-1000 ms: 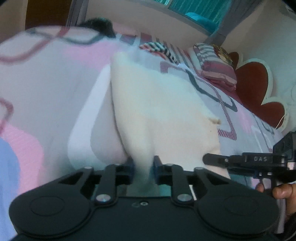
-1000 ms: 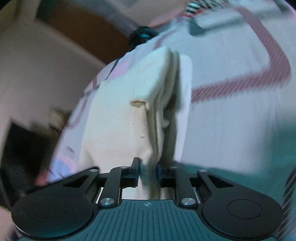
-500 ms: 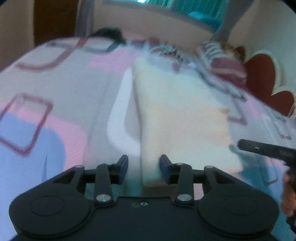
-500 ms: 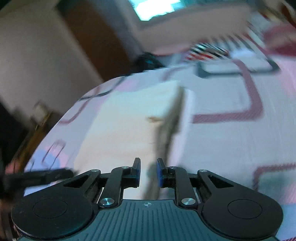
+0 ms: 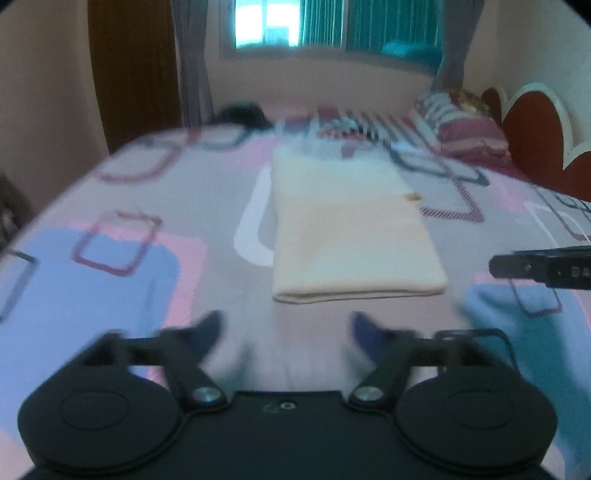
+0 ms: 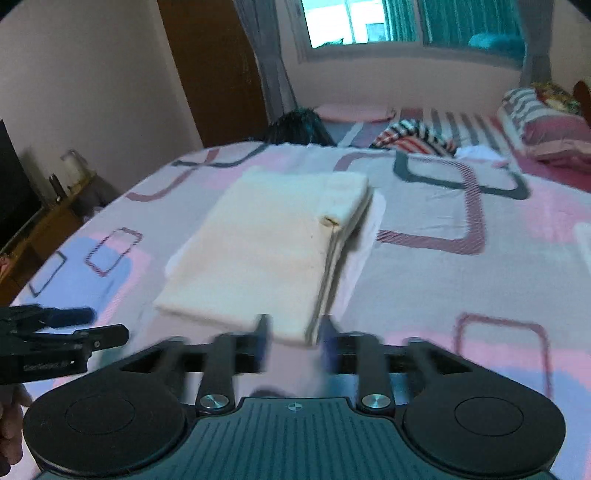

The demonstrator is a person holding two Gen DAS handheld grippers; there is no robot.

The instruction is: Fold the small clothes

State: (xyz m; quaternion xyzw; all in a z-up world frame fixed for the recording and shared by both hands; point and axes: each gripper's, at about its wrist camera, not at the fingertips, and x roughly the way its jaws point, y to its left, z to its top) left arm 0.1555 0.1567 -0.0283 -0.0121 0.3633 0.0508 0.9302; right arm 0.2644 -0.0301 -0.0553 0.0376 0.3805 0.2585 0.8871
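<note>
Cream folded cloth [image 5: 351, 229] lies flat mid-bed [image 5: 177, 206], at twelve o'clock from the left tool [image 5: 286, 328], whose jaws are opening, empty. Right tool [image 6: 293, 336] is opening too, cloth corner just ahead. Striped pillows [image 5: 461, 122] lie toward two o'clock, beside the red headboard [image 5: 532, 136].

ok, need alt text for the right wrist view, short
A folded cream garment lies flat on a bedspread patterned in pink, blue and white, just ahead of the right gripper, whose jaws are opening with nothing pinched between them. The left gripper shows at the left edge; beyond are striped clothes, pillows and a window.
</note>
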